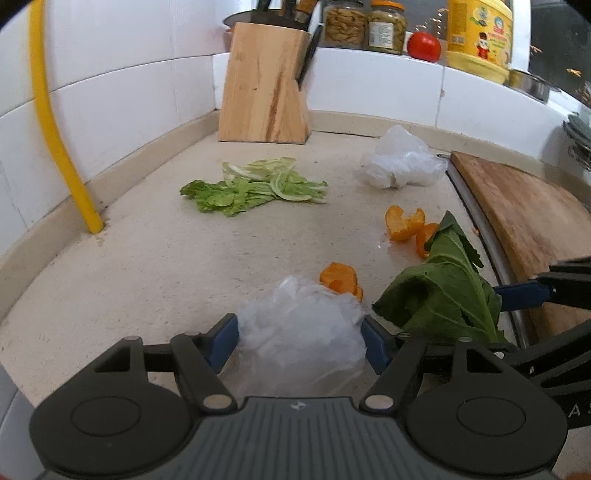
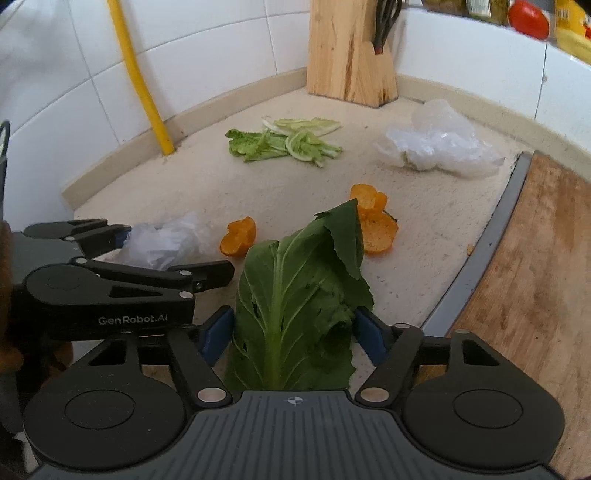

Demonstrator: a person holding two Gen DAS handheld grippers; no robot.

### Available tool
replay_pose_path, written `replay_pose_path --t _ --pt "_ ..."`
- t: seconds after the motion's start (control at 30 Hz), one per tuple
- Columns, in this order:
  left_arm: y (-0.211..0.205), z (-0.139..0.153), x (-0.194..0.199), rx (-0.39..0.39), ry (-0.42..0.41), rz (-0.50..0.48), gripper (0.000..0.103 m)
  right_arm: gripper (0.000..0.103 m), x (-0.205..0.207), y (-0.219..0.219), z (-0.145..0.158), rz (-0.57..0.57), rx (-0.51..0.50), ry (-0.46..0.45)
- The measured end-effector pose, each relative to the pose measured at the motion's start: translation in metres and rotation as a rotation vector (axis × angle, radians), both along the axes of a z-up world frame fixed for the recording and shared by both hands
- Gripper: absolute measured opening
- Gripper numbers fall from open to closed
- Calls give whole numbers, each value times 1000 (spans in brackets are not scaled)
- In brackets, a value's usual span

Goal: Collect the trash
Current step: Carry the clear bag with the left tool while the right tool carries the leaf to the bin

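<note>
counter (image 1: 147,258); jars (image 1: 364,24) left-view only

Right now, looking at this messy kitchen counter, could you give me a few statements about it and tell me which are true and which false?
1. A crumpled plastic bag sits between the left gripper fingers. True.
2. The right gripper straddles an orange peel. False: a dark green leaf lies between its fingers.
3. The knife block stands in the back corner. True.
4. The tomato lies on the cutting board. False: it sits on the ledge beside jars.
</note>
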State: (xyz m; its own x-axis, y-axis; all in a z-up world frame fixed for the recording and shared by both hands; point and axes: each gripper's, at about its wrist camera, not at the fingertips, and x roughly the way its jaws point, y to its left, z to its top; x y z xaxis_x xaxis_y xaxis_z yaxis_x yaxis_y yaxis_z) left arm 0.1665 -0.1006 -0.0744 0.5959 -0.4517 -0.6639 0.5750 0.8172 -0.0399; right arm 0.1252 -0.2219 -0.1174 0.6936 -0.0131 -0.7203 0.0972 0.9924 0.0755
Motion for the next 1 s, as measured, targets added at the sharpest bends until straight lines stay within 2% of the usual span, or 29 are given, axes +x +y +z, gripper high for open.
replay_pose_path --t 0.1,0.17,0.2,0.23,0.37,0.53,1.0 --pt "3 -1 -1 0 -7 27 70 80 -4 1 -3 -13 3 -38" --pt "4 -3 -2 9 -4 41 82 96 -5 2 -7 -3 -13 -42" --pt "5 -3 -2 11 4 51 88 98 -6 3 -9 -4 -33 -41" --pt "5 -4 -3 12 1 54 89 103 -6 4 -12 -4 -48 -41" --pt "6 -4 -6 9 -1 72 91 103 -10 8 -14 24 -74 -50" --pt "5 -6 -9 13 3 76 98 103 -8 9 -14 46 -93 -34" --pt "5 -7 -10 9 4 59 100 103 -9 14 -15 53 -120 -15"
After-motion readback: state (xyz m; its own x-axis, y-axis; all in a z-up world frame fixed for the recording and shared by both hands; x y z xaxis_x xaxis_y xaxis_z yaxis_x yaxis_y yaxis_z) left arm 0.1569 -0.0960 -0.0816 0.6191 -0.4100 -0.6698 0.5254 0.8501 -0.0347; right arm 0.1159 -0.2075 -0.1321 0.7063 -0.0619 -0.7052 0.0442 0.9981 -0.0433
